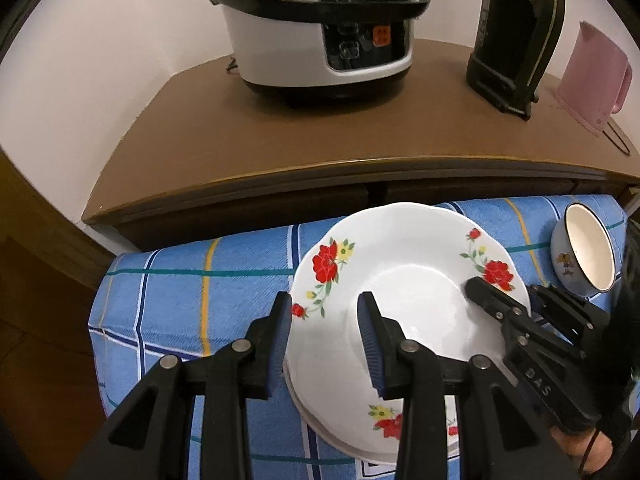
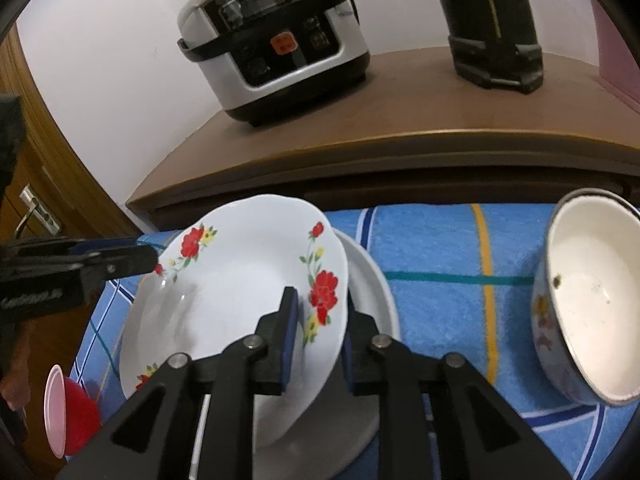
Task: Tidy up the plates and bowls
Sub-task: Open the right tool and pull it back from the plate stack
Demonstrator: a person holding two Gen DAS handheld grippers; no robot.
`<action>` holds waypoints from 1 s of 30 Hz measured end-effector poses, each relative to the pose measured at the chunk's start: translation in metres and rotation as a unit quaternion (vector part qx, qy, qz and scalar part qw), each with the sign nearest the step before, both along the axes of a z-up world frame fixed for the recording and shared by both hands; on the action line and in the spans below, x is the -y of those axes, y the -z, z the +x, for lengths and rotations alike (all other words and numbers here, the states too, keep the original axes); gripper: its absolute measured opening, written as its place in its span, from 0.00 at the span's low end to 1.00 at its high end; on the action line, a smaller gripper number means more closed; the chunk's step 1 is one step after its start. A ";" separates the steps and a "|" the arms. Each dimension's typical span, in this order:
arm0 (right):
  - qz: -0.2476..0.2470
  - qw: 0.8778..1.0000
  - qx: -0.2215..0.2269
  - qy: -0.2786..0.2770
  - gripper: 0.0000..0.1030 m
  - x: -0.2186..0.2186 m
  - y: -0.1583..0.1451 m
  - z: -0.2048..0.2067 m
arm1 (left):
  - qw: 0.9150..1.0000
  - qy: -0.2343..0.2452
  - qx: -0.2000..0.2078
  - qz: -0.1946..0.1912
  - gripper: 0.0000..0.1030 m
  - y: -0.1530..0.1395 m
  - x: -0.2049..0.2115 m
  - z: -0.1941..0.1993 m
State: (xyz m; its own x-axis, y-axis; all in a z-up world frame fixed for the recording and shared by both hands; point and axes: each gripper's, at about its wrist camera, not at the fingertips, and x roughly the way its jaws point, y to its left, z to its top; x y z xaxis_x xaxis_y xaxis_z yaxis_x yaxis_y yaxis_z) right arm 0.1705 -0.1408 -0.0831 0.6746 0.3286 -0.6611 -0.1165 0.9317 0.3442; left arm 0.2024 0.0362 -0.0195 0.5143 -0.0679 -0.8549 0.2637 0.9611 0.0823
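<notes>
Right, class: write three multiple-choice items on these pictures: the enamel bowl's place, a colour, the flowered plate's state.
1. The enamel bowl lies: A on the flowered plate; B on the blue checked cloth, right of the plate; C on the floor.
2. The plate's big flowers are: A red; B purple; C black.
3. The flowered plate is: A flat, untouched; B tilted, held at two sides; C in pieces.
Key: B, it rests on the cloth; A, petals are red; B, left gripper and right gripper clamp its rim.
</notes>
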 end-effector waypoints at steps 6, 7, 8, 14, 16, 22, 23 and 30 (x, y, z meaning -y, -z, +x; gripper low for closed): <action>0.020 1.000 0.021 0.010 0.32 0.009 -0.004 -0.010 | 0.999 -0.021 0.035 0.001 0.36 0.002 -0.011 -0.025; 0.022 0.999 0.028 0.015 0.36 0.011 -0.008 -0.013 | 0.999 -0.023 0.038 0.000 0.36 0.002 -0.012 -0.026; 0.022 0.999 0.039 0.024 0.44 0.014 -0.015 -0.020 | 0.999 -0.026 0.042 -0.003 0.36 0.002 -0.014 -0.031; 0.009 0.998 0.036 0.041 0.45 0.017 -0.035 -0.053 | 0.997 -0.021 0.064 -0.025 0.36 -0.001 -0.011 -0.058; 0.013 0.999 0.032 0.041 0.45 0.016 -0.038 -0.064 | 0.997 -0.017 0.074 -0.026 0.36 -0.003 -0.008 -0.069; 0.015 0.999 0.030 0.041 0.45 0.014 -0.041 -0.113 | 0.995 -0.003 0.091 -0.046 0.36 -0.006 0.001 -0.108; 0.014 0.999 0.031 0.043 0.45 0.015 -0.041 -0.121 | 0.994 0.002 0.097 -0.050 0.36 -0.006 0.004 -0.116; 0.016 0.998 0.041 0.051 0.45 0.030 -0.046 -0.175 | 0.990 0.014 0.124 -0.057 0.55 0.000 0.023 -0.156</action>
